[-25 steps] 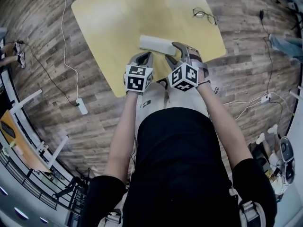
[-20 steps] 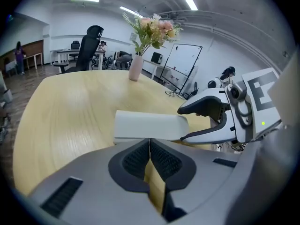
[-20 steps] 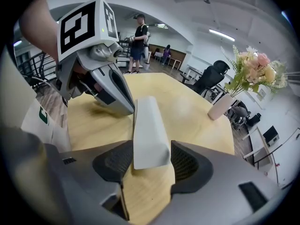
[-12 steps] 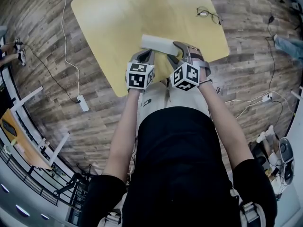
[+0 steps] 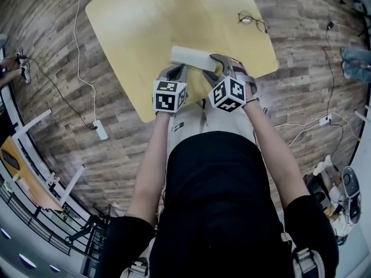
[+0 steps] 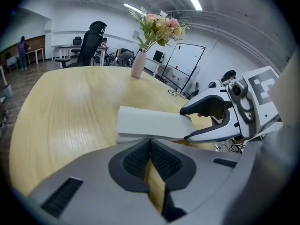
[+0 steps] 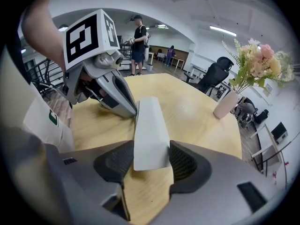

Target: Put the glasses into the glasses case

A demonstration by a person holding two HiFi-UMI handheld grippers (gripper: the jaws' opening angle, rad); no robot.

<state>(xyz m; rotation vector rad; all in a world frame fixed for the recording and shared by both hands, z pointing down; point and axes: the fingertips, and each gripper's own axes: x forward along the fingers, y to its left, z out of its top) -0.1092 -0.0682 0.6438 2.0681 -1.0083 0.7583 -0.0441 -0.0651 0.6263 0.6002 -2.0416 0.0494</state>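
A white closed glasses case [image 5: 194,57] lies near the front edge of the yellow table [image 5: 139,28]. The black-rimmed glasses [image 5: 251,20] sit apart at the table's far right corner. My right gripper [image 5: 218,63] holds the case's right end; in the right gripper view the case [image 7: 151,125] fills the gap, with both pads [image 7: 115,165] against its sides. My left gripper [image 5: 176,72] is shut and empty, its pads [image 6: 136,161] pressed together. Its tip sits at the long near side of the case [image 6: 152,123]. The left gripper [image 7: 110,95] also shows in the right gripper view.
A pink vase of flowers [image 6: 138,63] stands at the table's far edge, also shown as the vase [image 7: 225,104] in the right gripper view. Wood floor with cables and a power strip [image 5: 99,130] surrounds the table. An office chair [image 6: 91,40] and a standing person [image 7: 139,41] are beyond it.
Almost nothing: the case and both grippers stay where they were, with only a slight shift of the head view.
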